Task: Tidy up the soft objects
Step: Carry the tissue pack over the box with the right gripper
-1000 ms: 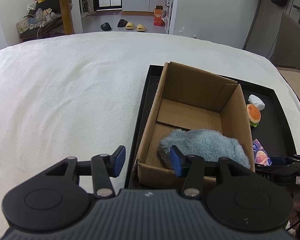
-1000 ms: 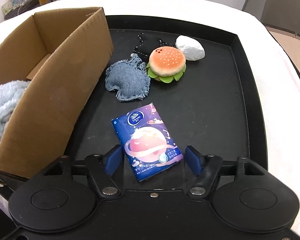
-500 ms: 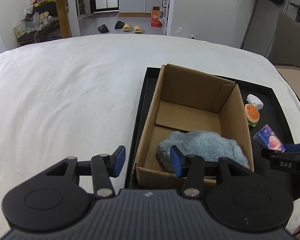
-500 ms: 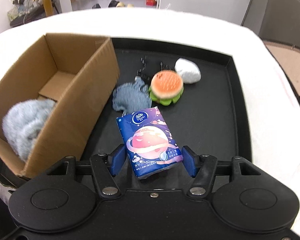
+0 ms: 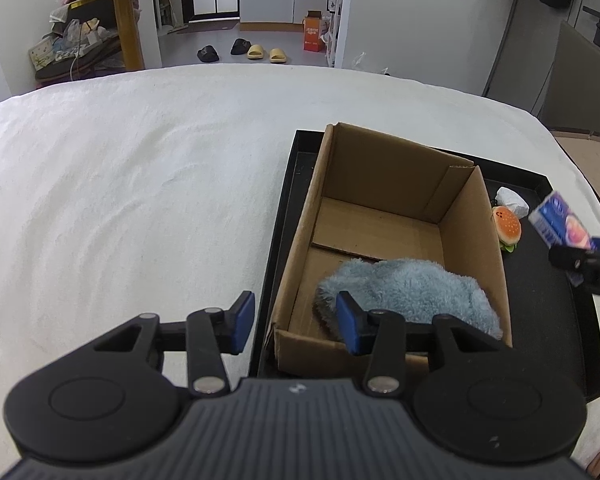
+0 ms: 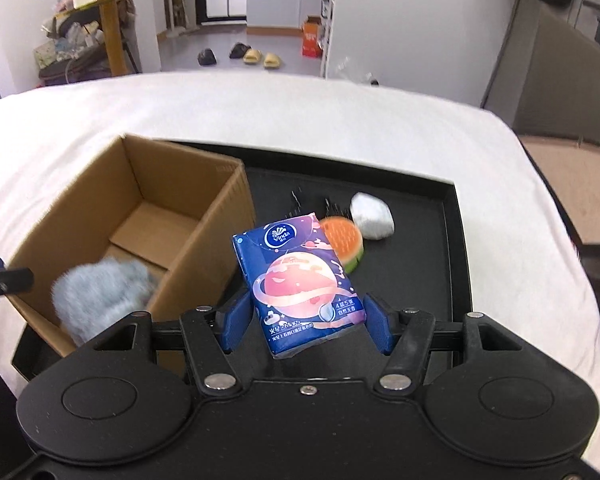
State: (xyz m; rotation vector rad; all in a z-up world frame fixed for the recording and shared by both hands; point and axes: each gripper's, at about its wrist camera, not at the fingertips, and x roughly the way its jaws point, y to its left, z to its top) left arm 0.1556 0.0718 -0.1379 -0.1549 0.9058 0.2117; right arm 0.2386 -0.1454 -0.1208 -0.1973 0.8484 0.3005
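Slippers [image 5: 260,51] on floor, yellow table [image 5: 130,16], orange box [image 5: 313,36]

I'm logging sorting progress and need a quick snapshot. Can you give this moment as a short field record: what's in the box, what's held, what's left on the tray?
in box: fluffy blue plush inside cardboard box
right claw: shut on tissue pack, held above the tray
left claw: open, empty, over the box's near left corner
left on black tray: burger toy, white lump

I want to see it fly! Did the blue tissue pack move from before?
Yes. The tissue pack, held in the right gripper, went up off the black tray; it lay flat there earlier, and now hangs beside the cardboard box.
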